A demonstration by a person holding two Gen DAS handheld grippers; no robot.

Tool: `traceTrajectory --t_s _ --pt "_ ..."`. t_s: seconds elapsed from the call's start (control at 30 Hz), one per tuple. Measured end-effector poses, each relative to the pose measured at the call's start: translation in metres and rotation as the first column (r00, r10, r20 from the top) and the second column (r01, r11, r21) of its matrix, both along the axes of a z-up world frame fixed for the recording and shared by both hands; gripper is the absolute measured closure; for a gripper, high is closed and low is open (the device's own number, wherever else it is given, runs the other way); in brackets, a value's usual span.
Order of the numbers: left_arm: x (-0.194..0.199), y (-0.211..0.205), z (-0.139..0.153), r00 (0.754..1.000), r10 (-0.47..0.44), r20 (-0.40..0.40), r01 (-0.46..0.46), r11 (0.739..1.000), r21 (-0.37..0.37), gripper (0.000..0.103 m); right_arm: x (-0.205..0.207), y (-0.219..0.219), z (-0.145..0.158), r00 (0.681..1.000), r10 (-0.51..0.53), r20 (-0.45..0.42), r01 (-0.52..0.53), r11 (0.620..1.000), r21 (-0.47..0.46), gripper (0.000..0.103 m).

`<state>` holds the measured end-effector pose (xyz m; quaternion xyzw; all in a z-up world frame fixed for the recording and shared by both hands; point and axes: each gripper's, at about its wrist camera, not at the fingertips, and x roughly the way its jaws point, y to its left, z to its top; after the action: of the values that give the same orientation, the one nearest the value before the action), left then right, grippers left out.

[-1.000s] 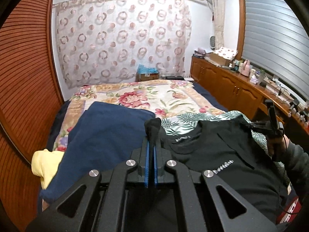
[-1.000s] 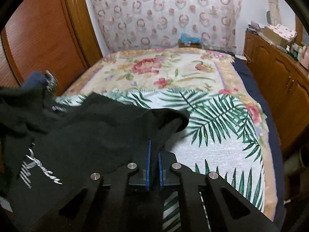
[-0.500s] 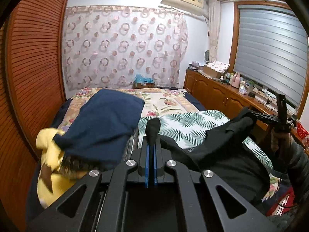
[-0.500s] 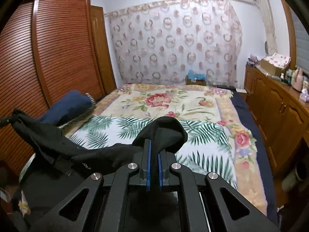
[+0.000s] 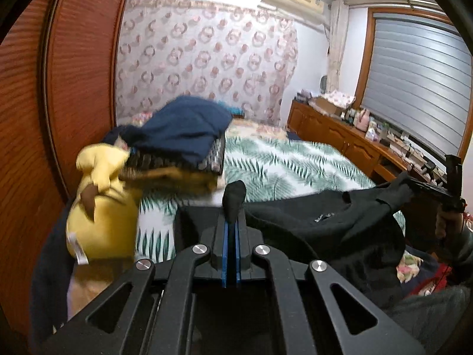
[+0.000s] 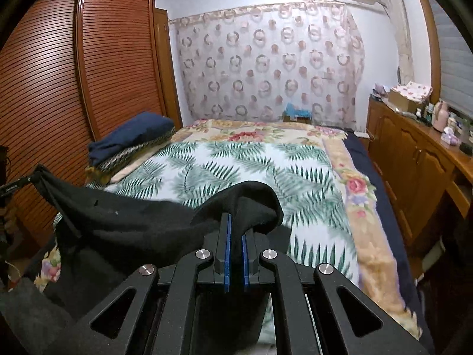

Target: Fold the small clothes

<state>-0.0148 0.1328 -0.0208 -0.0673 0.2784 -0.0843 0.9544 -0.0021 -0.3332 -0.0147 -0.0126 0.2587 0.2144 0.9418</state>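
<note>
Tongs on both sides are pinching the same black garment [image 5: 310, 224]: the left tongs [image 5: 231, 222] have their blue pads pressed together on a tuft of its cloth that sticks up above the tips, and the right tongs [image 6: 235, 230] clamp a thicker fold that bulges over their tips. Between the two grips the black garment hangs in a loose, sagging span at the near end of the bed [image 6: 351, 195], above the palm-leaf sheet [image 6: 236, 165]; small pale lettering on it is too blurred to read. From the left wrist view, the right tongs appear at the far right with a hand [image 5: 449, 222] around their grip and a grey sleeve [image 5: 461, 248] below. Along the bed's left edge, beside the slatted wooden wardrobe [image 6: 59, 88], sits a stack with a navy folded garment [image 6: 133, 136] on top of a patterned knit piece [image 6: 130, 153]. Nearer the left camera lies a yellow item [image 5: 100, 213], possibly a plush toy, though motion blur leaves that unsure. A wooden sideboard [image 6: 414, 153] with small clutter runs along the right wall.
</note>
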Motion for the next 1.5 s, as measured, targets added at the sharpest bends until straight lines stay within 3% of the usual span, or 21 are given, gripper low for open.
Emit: traceTrajectory --t_s 0.1,0.27,0.47,0.6,0.67,0.8,0.87,0.93,1.07,1.27,1.37,1.5 --pt "-0.009 -0.002 -0.019 0.999 -0.018 -0.029 0.019 0.999 0.04 0.099 -0.01 -0.001 -0.006 0.999 0.013 -0.049 -0.015 1.0 -0.021 0.097" --pt "-0.011 0.0 -0.043 0.996 -0.001 -0.087 0.004 0.999 0.037 0.099 -0.001 -0.002 -0.025 0.991 -0.013 -0.13 0.001 0.996 -0.09 0.097" --pt "-0.013 0.002 -0.037 0.997 0.003 -0.072 0.0 0.999 0.04 0.099 0.003 0.002 -0.021 0.988 -0.026 -0.155 0.012 0.995 -0.095 0.097" --pt "-0.02 -0.001 -0.024 1.0 -0.013 -0.017 0.014 0.998 0.058 0.097 -0.003 0.002 -0.018 0.988 -0.021 -0.152 0.006 0.995 -0.101 0.097" --pt "-0.021 -0.003 -0.016 1.0 -0.004 0.011 0.003 0.997 0.074 0.08 0.0 0.002 -0.018 0.988 -0.02 -0.155 0.004 0.994 -0.105 0.097" --pt "-0.012 0.0 -0.003 0.999 0.005 0.042 -0.007 0.998 0.058 0.057 -0.004 0.003 -0.016 0.988 -0.02 -0.151 0.003 0.994 -0.112 0.097" --pt "-0.004 0.001 0.0 0.999 0.026 0.042 -0.028 0.998 0.059 0.035 -0.009 0.001 -0.016 0.99 -0.019 -0.142 0.004 0.994 -0.107 0.097" --pt "0.002 0.001 0.001 0.999 0.024 0.047 -0.027 0.998 0.054 0.022 -0.012 0.0 -0.015 0.991 -0.021 -0.134 0.007 0.994 -0.108 0.096" --pt "0.029 0.001 -0.008 1.0 0.027 0.007 -0.027 0.997 0.072 0.016 -0.014 -0.006 -0.011 0.994 -0.029 -0.109 0.017 0.994 -0.112 0.092" --pt "0.065 -0.002 -0.029 0.998 0.041 -0.056 -0.035 0.994 0.106 0.016 -0.004 -0.013 -0.003 0.996 -0.061 -0.064 0.054 0.993 -0.109 0.074" --pt "0.086 -0.005 -0.036 0.993 0.064 -0.098 -0.051 0.99 0.128 0.016 0.006 -0.012 0.0 0.997 -0.067 -0.039 0.062 0.992 -0.107 0.05" --pt "0.111 -0.002 -0.044 0.988 0.078 -0.135 -0.06 0.99 0.131 0.016 0.031 -0.011 -0.004 0.996 -0.07 -0.054 0.065 0.994 -0.084 0.047"
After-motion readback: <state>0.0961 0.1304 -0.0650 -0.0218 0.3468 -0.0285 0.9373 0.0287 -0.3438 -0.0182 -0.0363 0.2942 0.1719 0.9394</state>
